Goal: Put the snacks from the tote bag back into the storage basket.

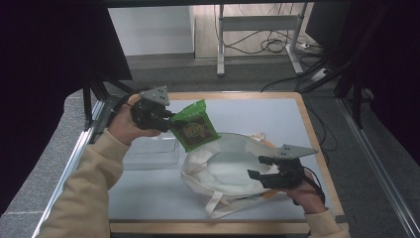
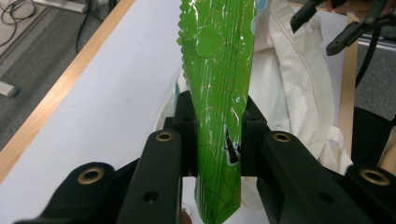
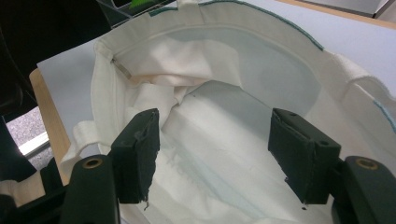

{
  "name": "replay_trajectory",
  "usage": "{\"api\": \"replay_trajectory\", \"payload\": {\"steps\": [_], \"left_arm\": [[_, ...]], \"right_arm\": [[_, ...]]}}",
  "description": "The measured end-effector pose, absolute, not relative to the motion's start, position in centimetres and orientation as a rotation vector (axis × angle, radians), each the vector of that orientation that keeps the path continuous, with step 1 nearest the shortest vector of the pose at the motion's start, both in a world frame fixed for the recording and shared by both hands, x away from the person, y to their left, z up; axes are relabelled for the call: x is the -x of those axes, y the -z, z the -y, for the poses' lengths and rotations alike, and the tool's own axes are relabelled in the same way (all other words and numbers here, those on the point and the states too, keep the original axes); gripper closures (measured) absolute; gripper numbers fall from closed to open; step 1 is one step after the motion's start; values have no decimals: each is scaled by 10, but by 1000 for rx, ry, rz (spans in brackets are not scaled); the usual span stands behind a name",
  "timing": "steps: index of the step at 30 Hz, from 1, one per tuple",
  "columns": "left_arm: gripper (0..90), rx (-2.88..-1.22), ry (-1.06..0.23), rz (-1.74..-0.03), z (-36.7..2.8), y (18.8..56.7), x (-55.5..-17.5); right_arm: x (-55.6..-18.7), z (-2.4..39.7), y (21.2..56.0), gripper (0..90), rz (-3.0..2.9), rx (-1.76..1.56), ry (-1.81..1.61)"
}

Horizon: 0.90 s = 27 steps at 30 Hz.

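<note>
The bench (image 1: 277, 111) in front of me has a pale grey-blue top with a light wooden edge. A cream cloth tote bag (image 1: 223, 168) lies directly on it, its mouth spread wide, just in front of my right hand-held gripper (image 1: 261, 166). A clear plastic container (image 1: 151, 151) sits on the bench just below my left hand-held gripper (image 1: 168, 119), beside the bag. The bag's straps (image 1: 218, 203) trail toward the near edge, beside my right hand-held gripper.

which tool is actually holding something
The left tool, up at the table's left: its jaws are shut on the green snack packet. The right tool is open over the white tote bag, gripping nothing.
</note>
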<state>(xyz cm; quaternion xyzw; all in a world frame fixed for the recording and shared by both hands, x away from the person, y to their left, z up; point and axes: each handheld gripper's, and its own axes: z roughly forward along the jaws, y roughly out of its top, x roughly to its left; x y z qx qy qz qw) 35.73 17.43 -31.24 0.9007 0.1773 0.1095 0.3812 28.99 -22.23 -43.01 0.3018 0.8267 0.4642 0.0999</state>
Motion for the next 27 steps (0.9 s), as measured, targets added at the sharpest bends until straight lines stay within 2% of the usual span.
{"api": "replay_trajectory", "payload": {"steps": [27], "left_arm": [[752,-2289,-292,-609,-226,318,-389]], "right_arm": [[-290,223,431,326,-2414,-929,-1354]]}}
